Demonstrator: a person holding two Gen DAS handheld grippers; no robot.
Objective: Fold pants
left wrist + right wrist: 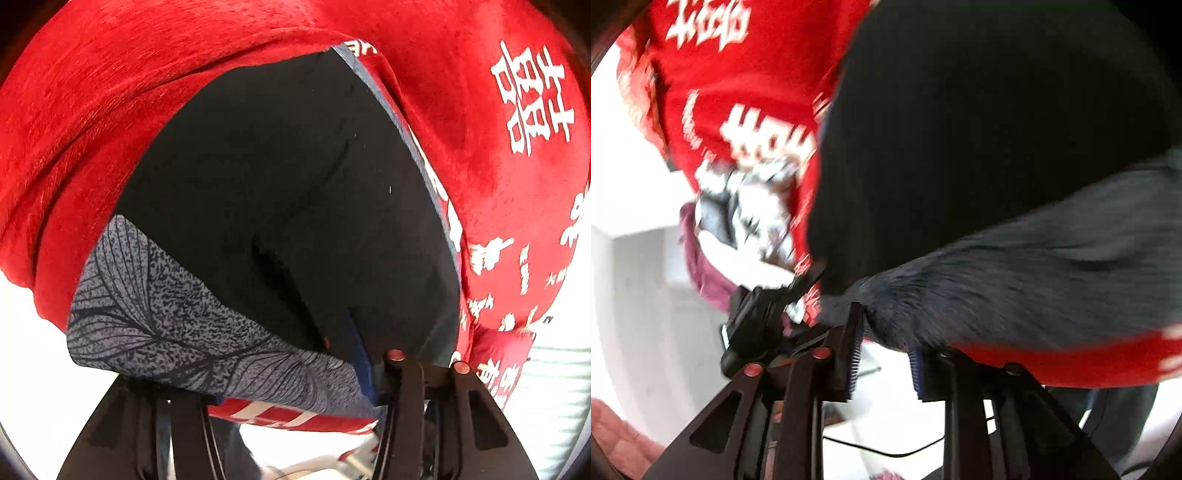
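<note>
Pants [288, 177] are hanging right up against both cameras, red printed fabric with a dark inside. Left claw [373, 373] looks clamped on the grey leaf-pattern edge [177, 325], probably to keep that end up for the fold. Right claw [884, 356] has its 2 pads apart with the blurred edge just above, so not pinching as far as I can tell.

The pants [288, 177] are matt black cloth, smooth, with faint creases. Beneath them the red blanket [110, 110] looks plush and velvety, its nap brushed, printed with flat white characters. At the pants' near edge a grey lining [166, 317] is thin woven cloth with a speckled leaf-vein print. The gripper [884, 363] arms are matt black plastic, with ribbed blue pads [918, 373] and dull coppery rivets.
</note>
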